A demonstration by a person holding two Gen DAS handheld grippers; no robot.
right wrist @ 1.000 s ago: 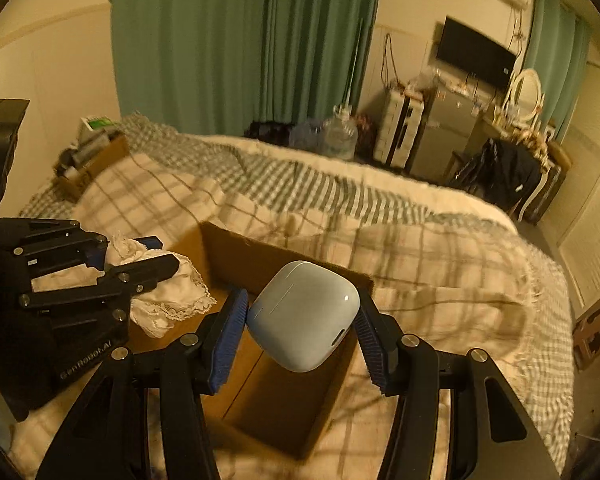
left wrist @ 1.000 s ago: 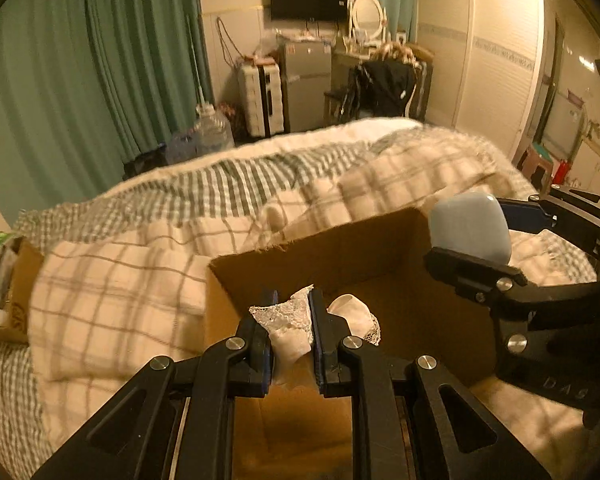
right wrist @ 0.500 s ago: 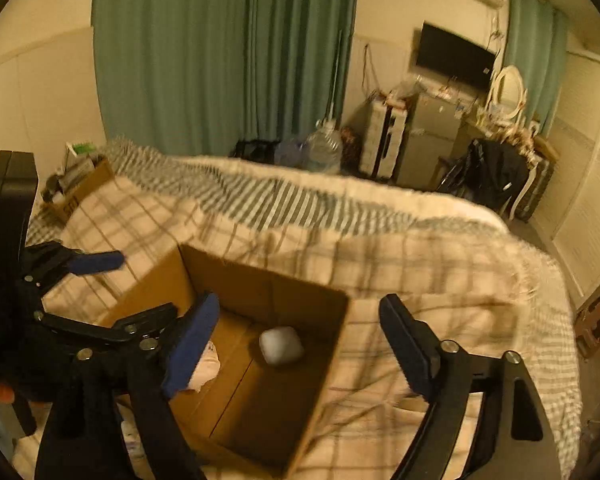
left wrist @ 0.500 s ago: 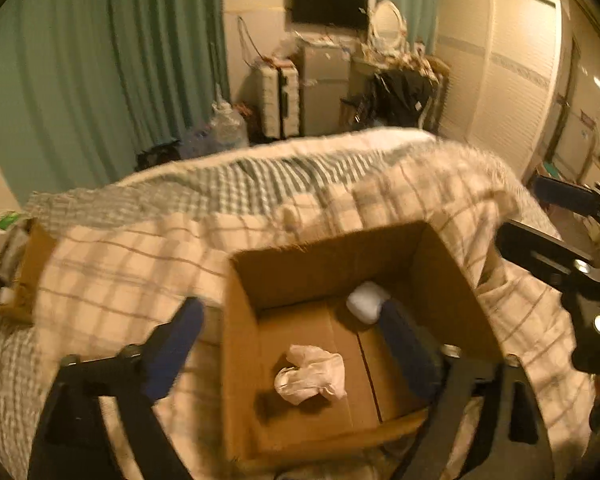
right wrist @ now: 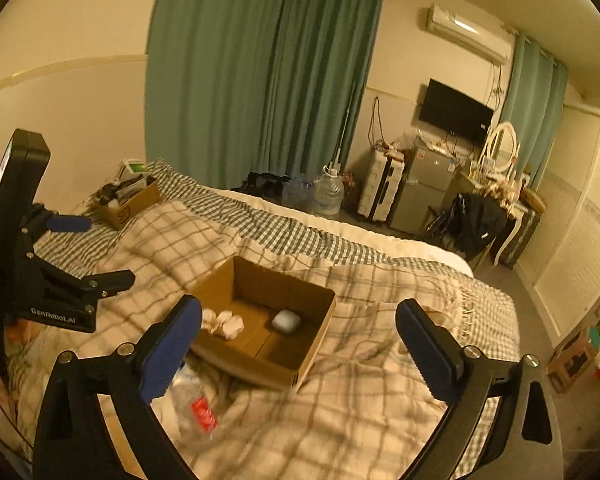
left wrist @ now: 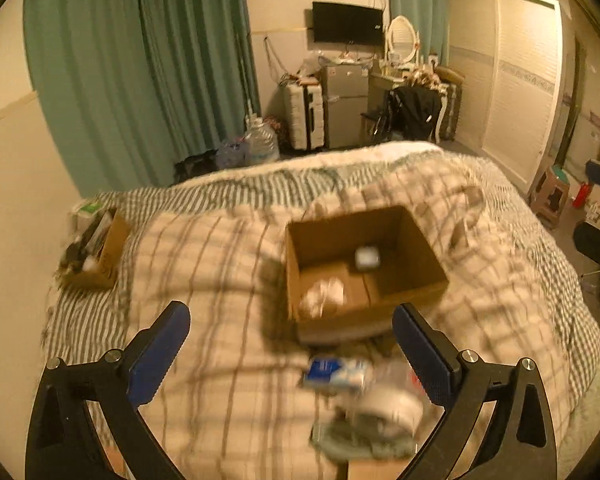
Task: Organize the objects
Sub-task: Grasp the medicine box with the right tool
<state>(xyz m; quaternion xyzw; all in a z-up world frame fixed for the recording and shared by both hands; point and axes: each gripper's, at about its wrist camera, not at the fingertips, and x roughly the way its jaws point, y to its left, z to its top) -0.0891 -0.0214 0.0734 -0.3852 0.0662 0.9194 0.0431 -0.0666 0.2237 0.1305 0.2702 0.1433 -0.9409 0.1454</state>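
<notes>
An open cardboard box [left wrist: 404, 298] sits on the plaid blanket; it also shows in the right wrist view [right wrist: 320, 330]. Inside lie a white lace cloth [left wrist: 322, 298] [right wrist: 224, 322] and a pale blue earbud case [left wrist: 367, 257] [right wrist: 286, 320]. My left gripper [left wrist: 292, 354] is open and empty, held back above the blanket in front of the box. My right gripper [right wrist: 298, 346] is open and empty, above the box's near side. A blue-and-white packet [left wrist: 334, 372], a tape roll [left wrist: 388, 404] and a clear bottle with a red label [right wrist: 198, 408] lie near the box.
The plaid blanket [left wrist: 220, 280] covers the bed. A second cardboard box full of items [left wrist: 96, 252] [right wrist: 130, 200] sits at the bed's far left corner. Green curtains, water jugs [right wrist: 328, 194], a fridge, a dresser and a chair stand beyond the bed.
Both grippers opened, dropping the lace cloth and the earbud case into the box, then pulled up and back from it.
</notes>
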